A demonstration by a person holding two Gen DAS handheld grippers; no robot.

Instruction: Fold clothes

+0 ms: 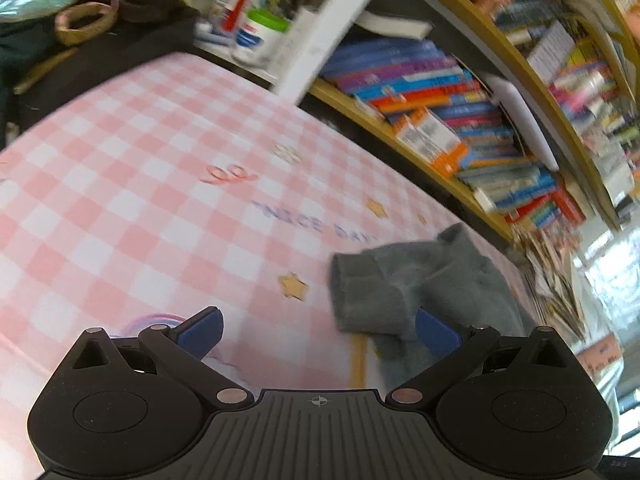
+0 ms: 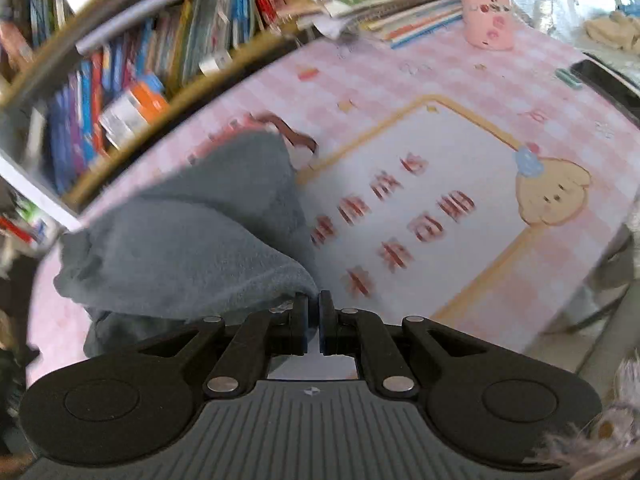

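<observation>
While books point(image 1: 448, 92) fill shelf point(image 1: 400, 136) | pink cup point(image 2: 486, 4): contents unseen

Black left gripper point(image 1: 318, 330) with blue-padded fingers point(image 1: 200, 334), silver rivets, ribbed grey body

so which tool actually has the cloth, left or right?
The right tool: its jaws are shut on a corner of the grey fleece garment. The left tool stands wide open, gripping nothing, with the garment beside one finger.
</observation>
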